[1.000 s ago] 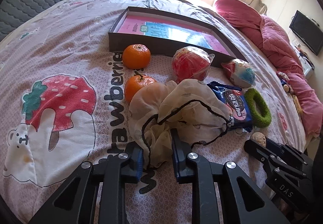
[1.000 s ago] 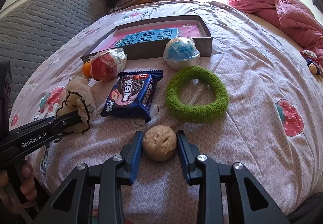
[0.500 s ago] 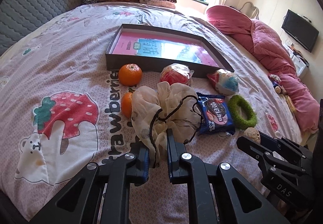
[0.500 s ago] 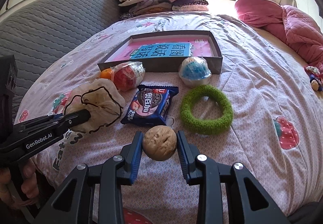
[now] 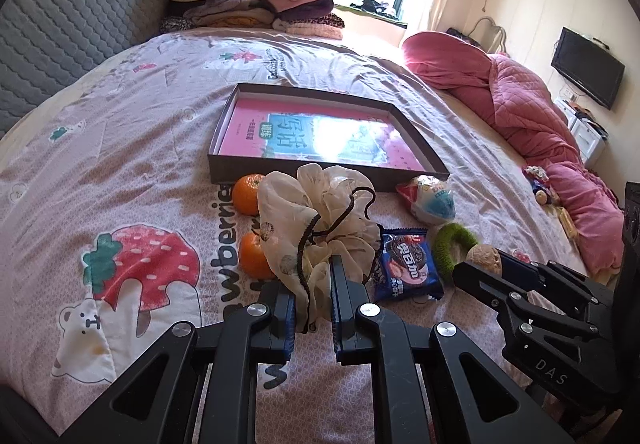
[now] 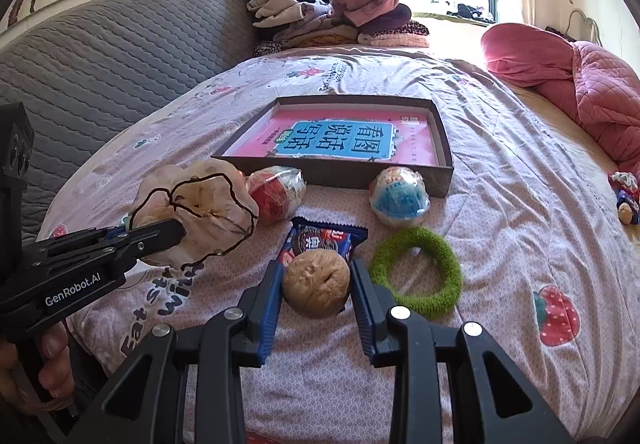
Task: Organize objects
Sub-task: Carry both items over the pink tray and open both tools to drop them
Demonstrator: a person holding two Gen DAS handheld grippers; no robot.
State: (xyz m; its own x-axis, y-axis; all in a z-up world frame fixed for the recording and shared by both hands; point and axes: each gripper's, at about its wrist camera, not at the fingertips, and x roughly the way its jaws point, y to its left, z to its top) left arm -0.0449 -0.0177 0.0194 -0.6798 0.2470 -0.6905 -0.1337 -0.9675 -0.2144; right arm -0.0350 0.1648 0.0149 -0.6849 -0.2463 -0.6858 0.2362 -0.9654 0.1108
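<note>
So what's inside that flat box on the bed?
Inside the box lies a pink book with a blue label. Nothing else shows in it; whatever is under the book is covered.

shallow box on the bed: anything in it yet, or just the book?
Just the book. The box holds only a pink-and-blue book; the oranges, wrapped balls and cookie packet lie on the bedsheet outside it.

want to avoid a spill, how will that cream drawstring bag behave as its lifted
Likely floppy: the cream drawstring bag bunches and sags around the left gripper. Probably light, as its thin fabric looks nearly see-through. Its loose black cord may snag.
</note>
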